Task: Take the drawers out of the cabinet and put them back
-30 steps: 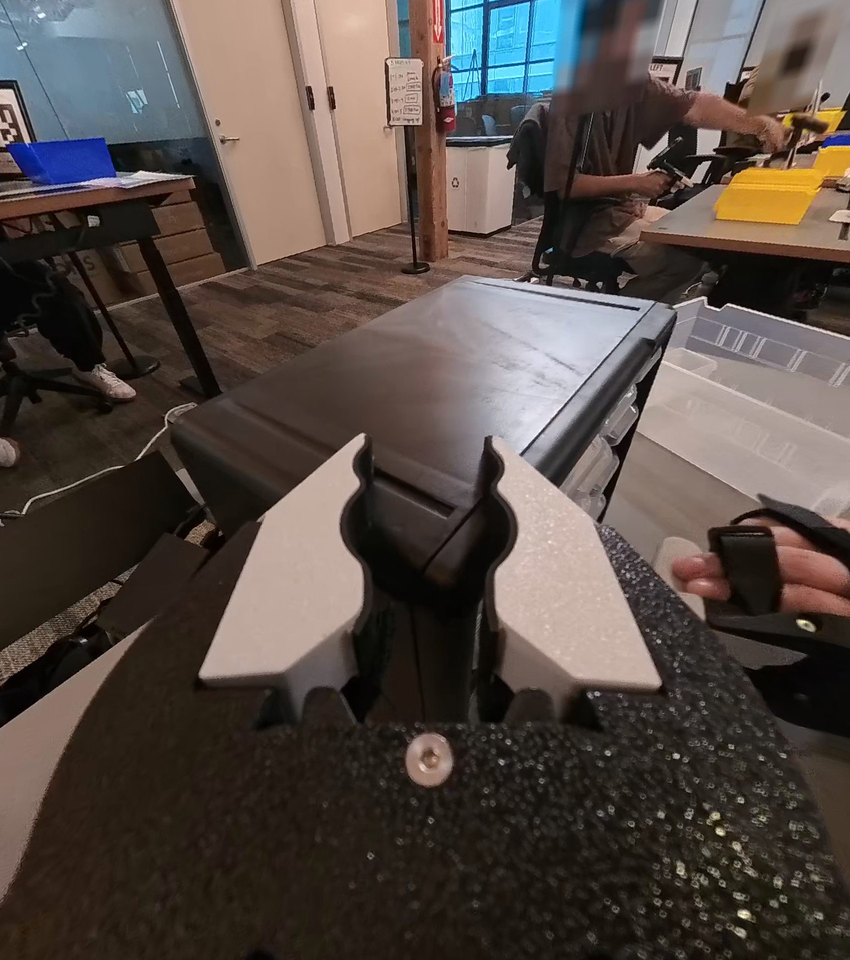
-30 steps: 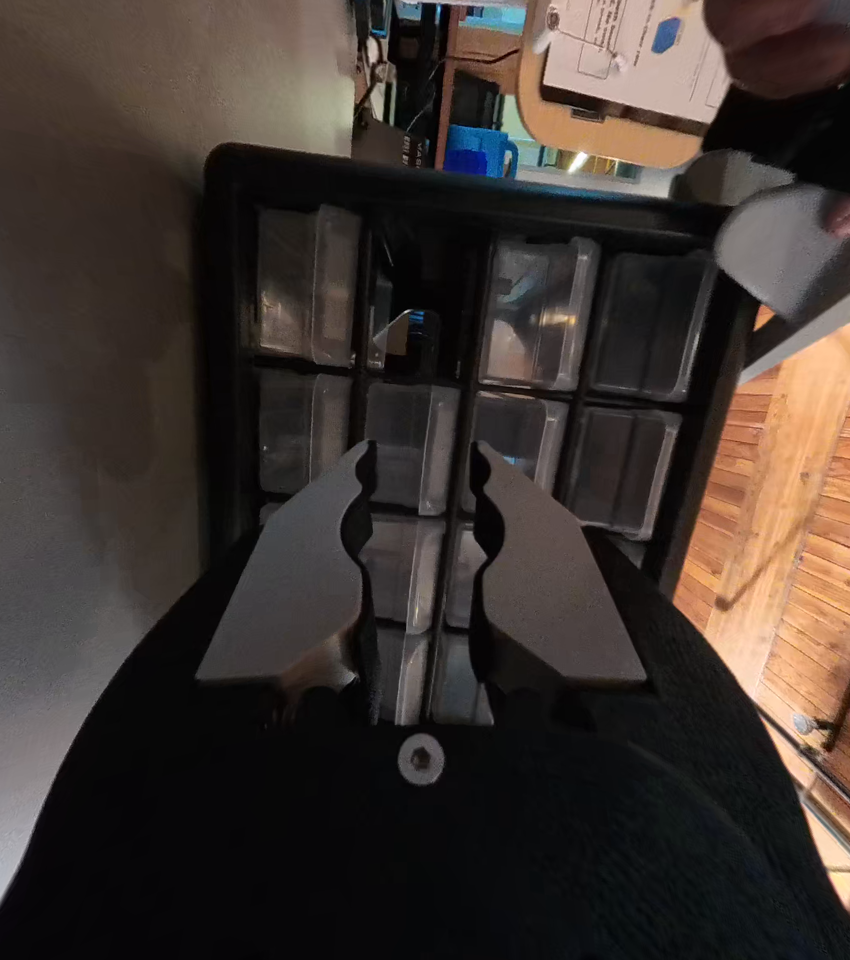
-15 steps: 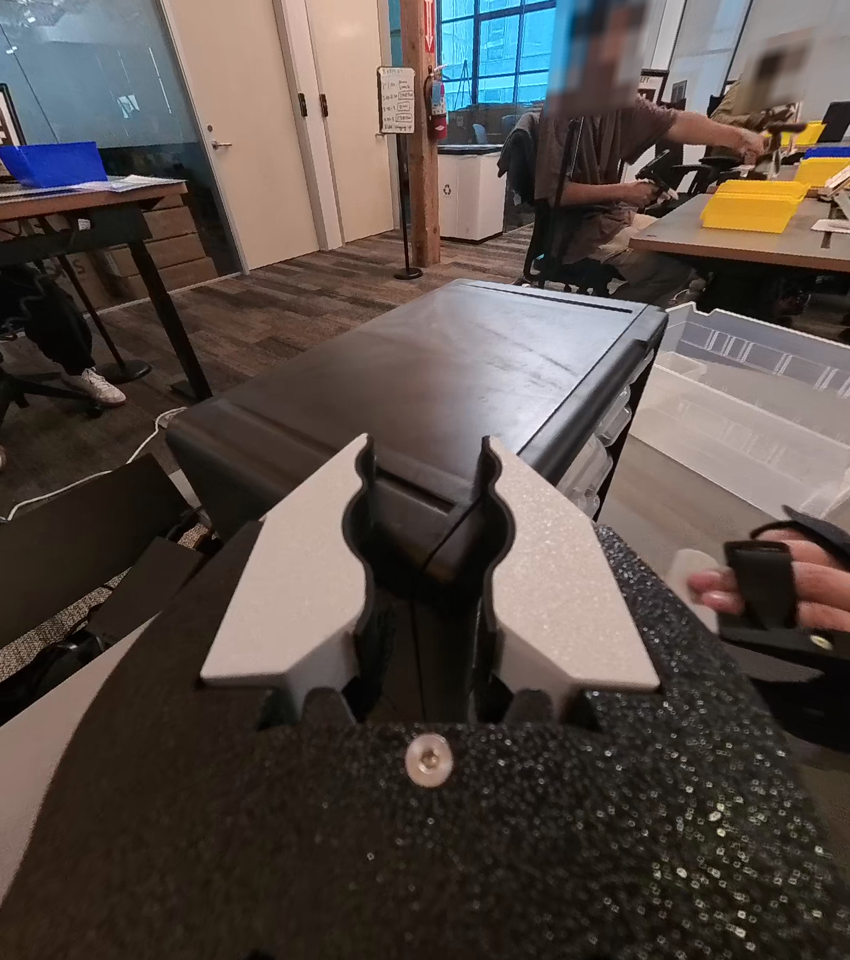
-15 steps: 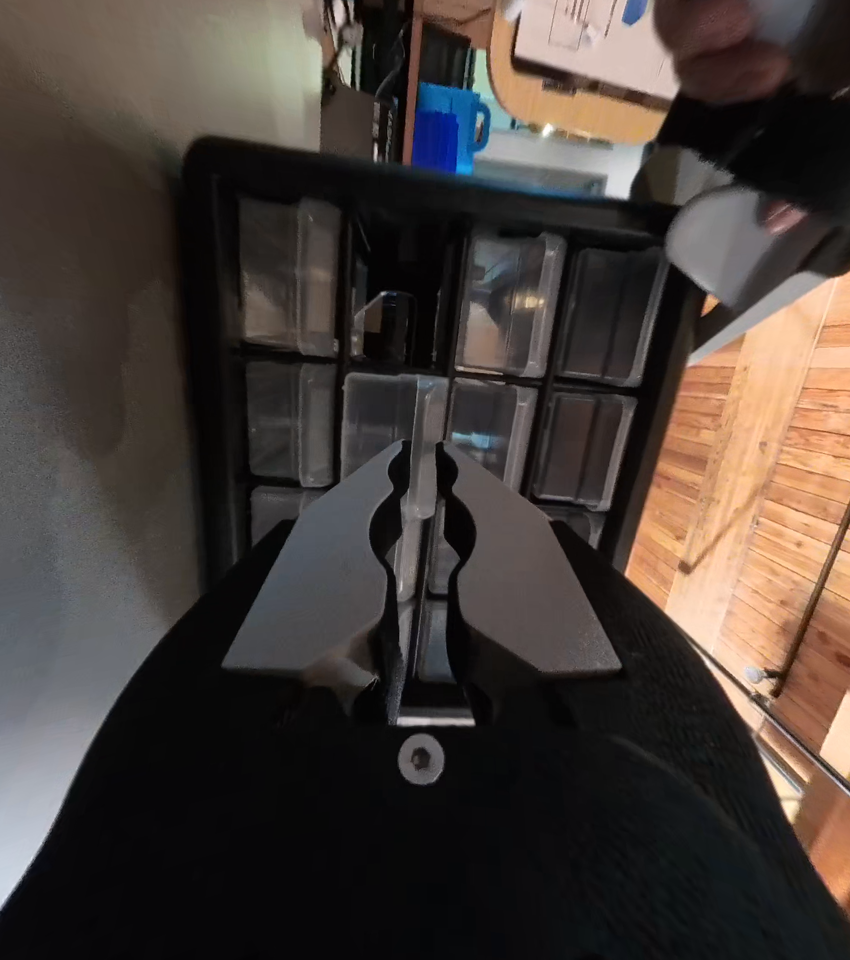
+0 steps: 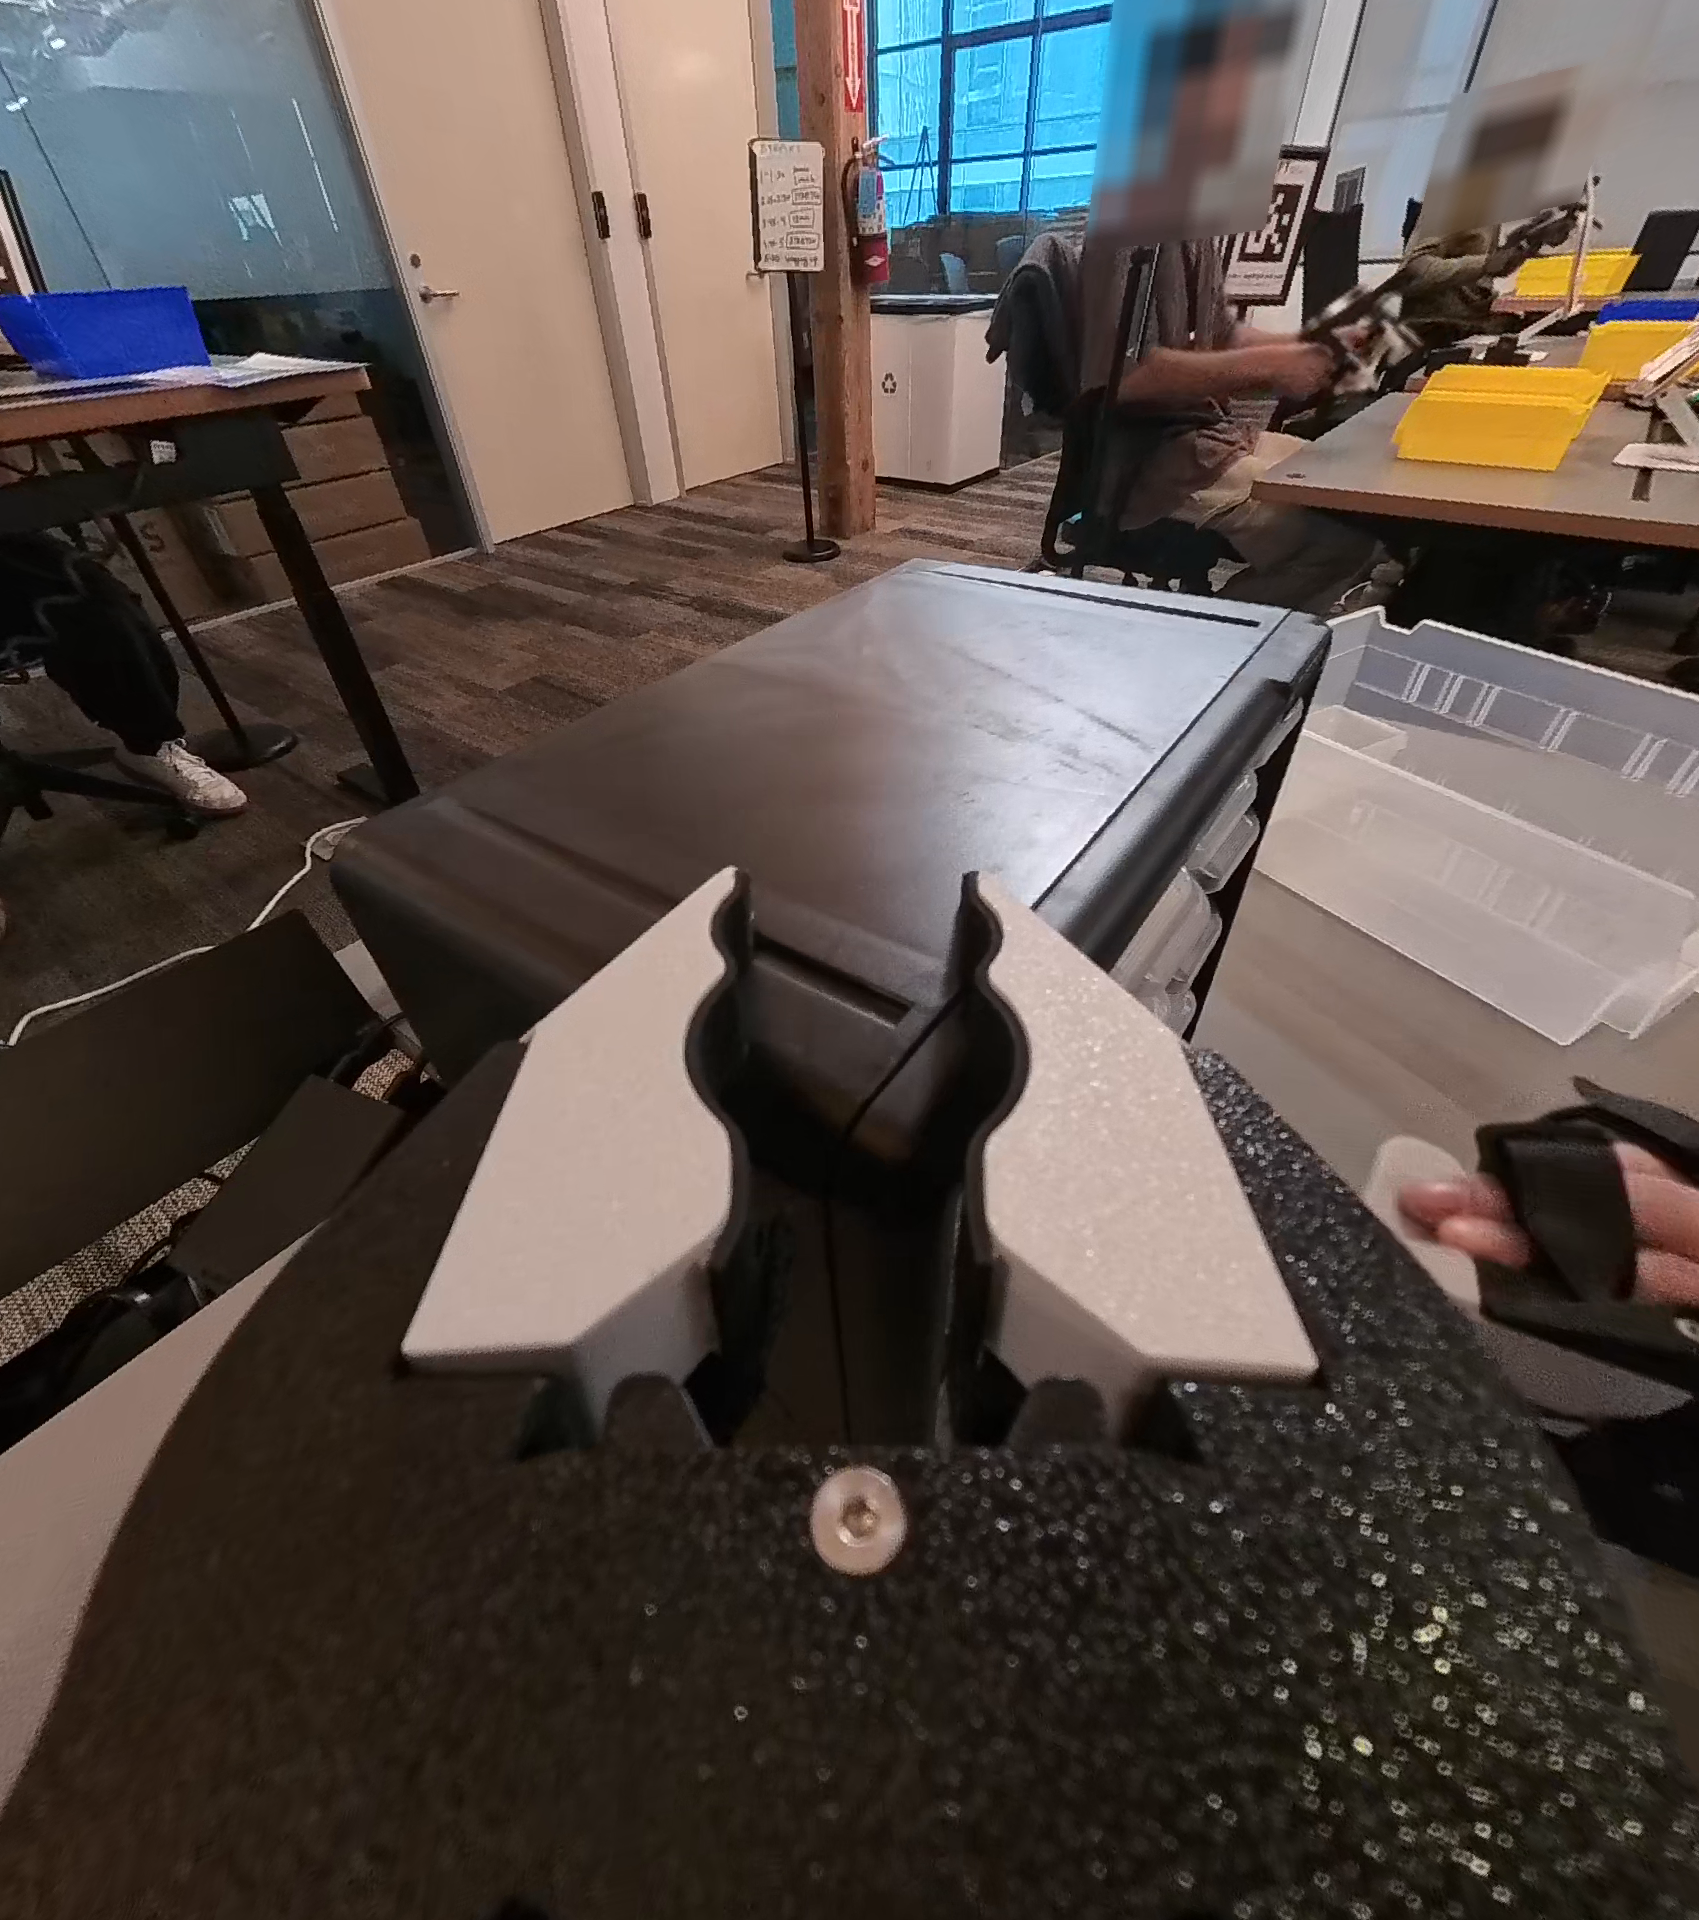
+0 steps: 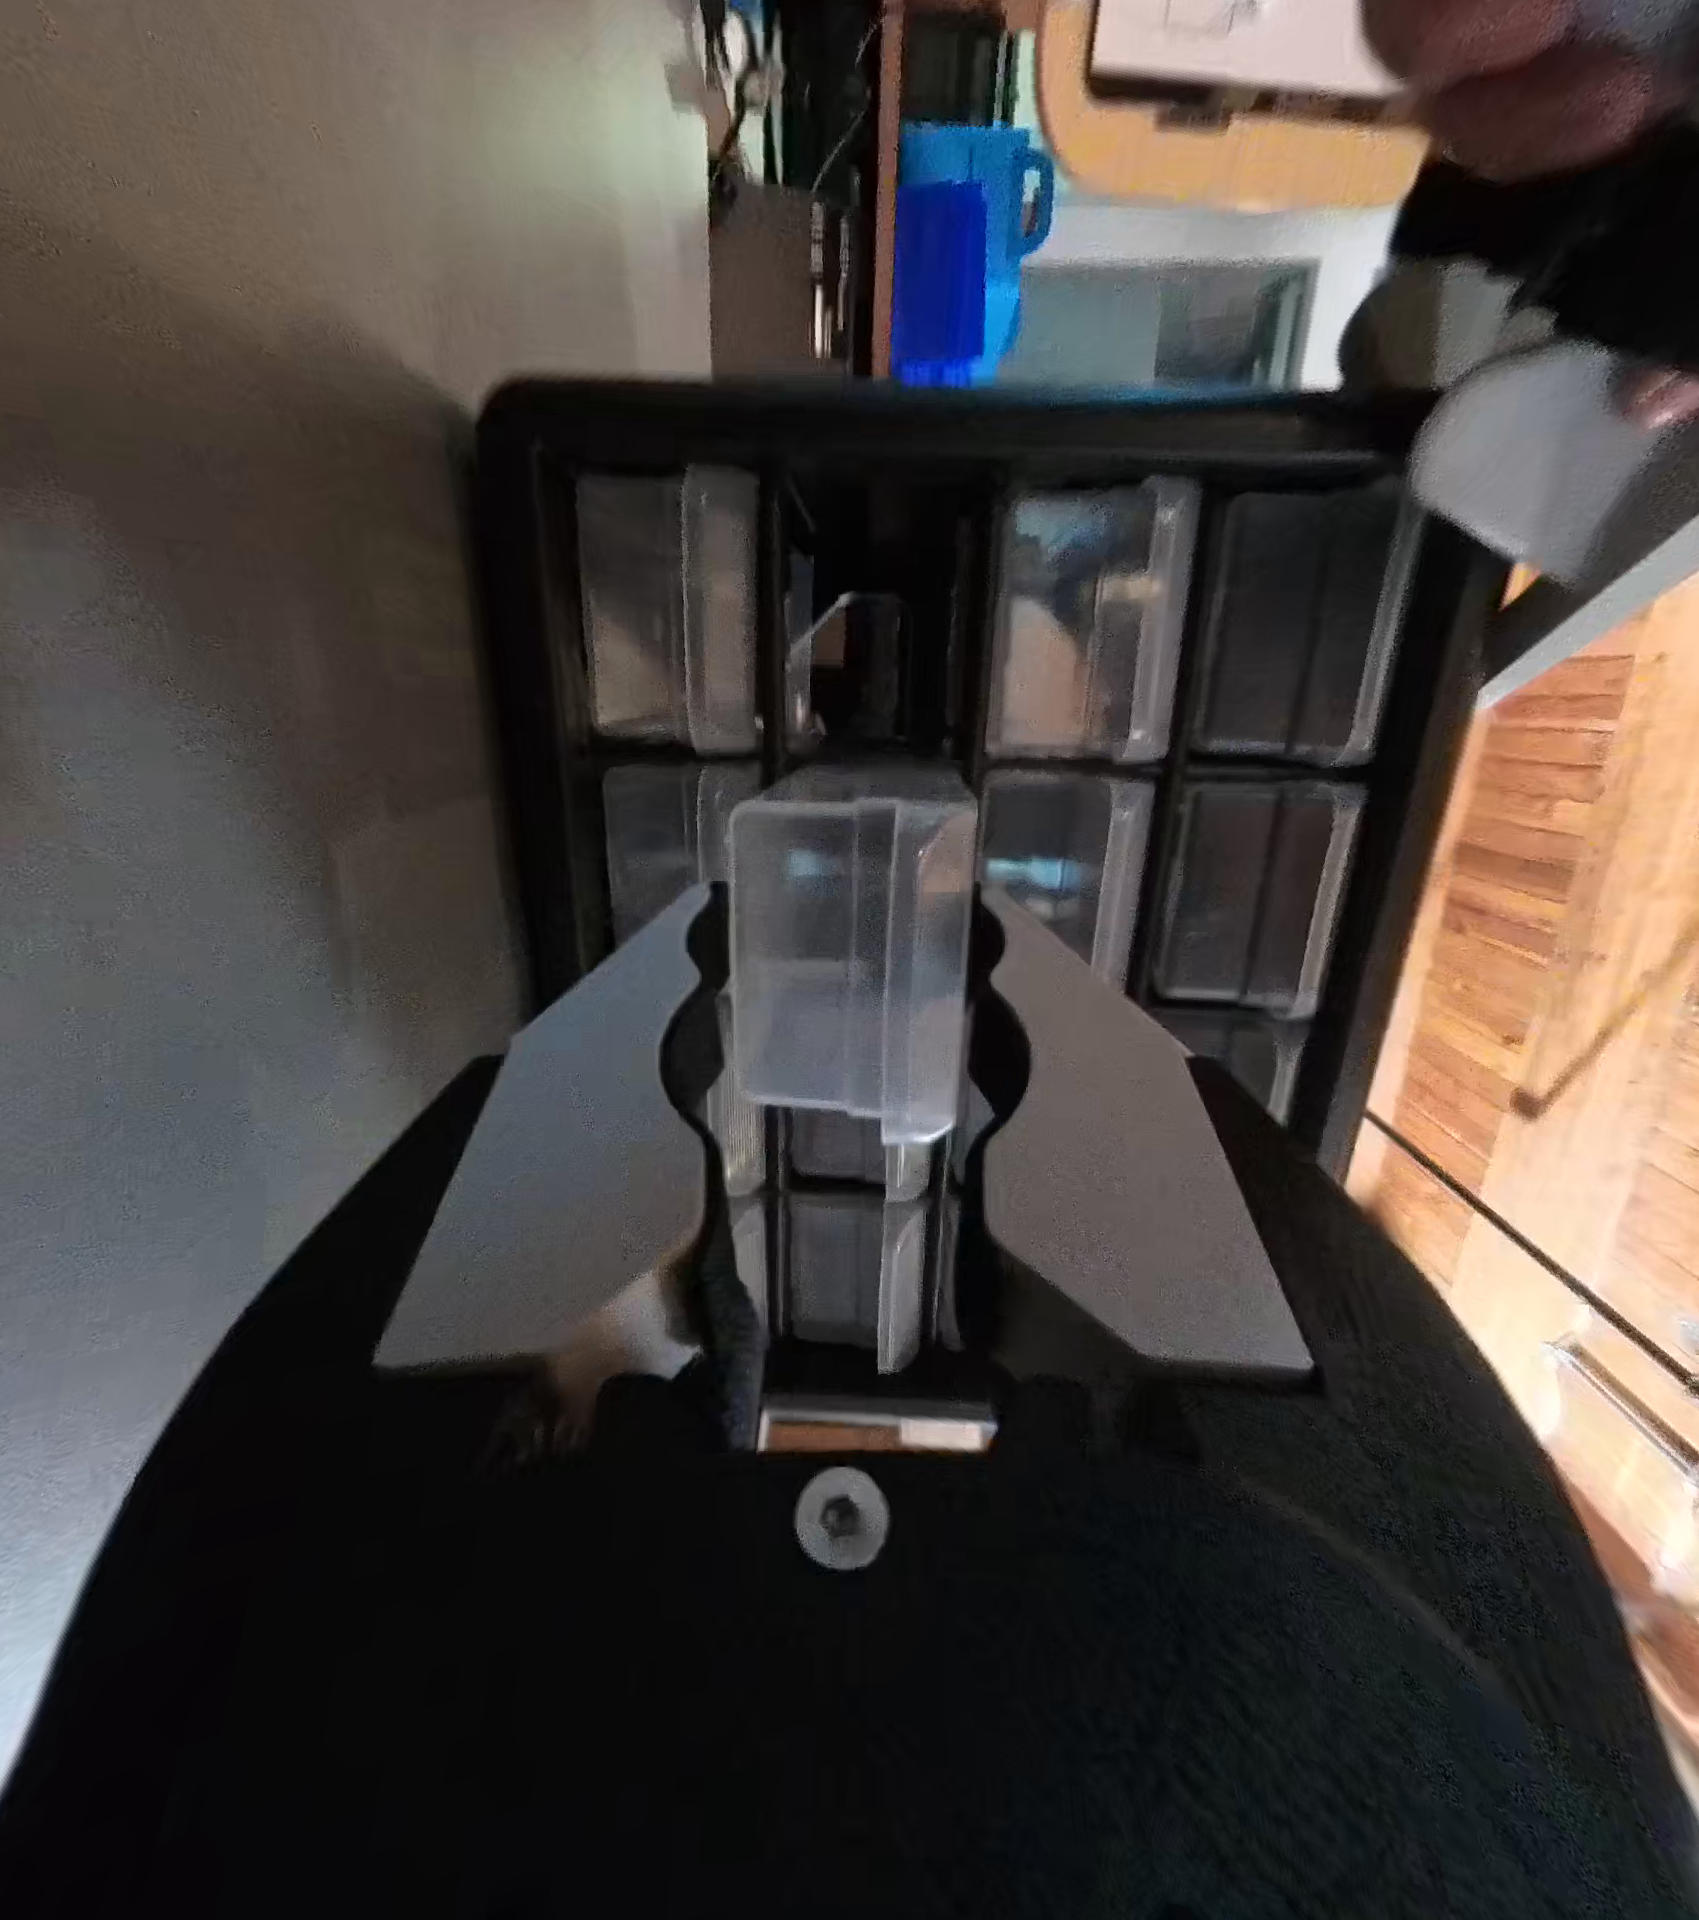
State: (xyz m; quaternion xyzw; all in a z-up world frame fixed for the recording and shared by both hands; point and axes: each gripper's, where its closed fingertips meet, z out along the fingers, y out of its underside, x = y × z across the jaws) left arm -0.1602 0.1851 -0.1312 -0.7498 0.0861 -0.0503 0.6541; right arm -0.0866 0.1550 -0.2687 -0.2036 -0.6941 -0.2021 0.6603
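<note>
The black drawer cabinet (image 5: 928, 748) stands on the grey table, with its clear drawer fronts (image 5: 1209, 904) on its right face. My left gripper (image 5: 850, 904) straddles the cabinet's near top corner and grips it. In the right wrist view the cabinet front (image 6: 928, 416) shows turned sideways. One clear drawer (image 6: 845, 935) sticks out of its slot. My right gripper (image 6: 845, 904) is open with this drawer's front end between its fingers. The slot (image 6: 845, 665) beyond it looks dark, with a clear piece in it. The left gripper (image 6: 1551, 468) shows at the cabinet's corner.
A large clear plastic tub (image 5: 1551, 831) lies on the table right of the cabinet. The hand on my right gripper (image 5: 1634, 1247) shows at the right edge. A person sits at a far desk with yellow bins (image 5: 1489, 416). A desk with a blue bin (image 5: 97, 332) stands at left.
My right gripper closed on the drawer's handle, drew the drawer partway out, then opened wide around its front. The left gripper has stayed on the cabinet's corner.
</note>
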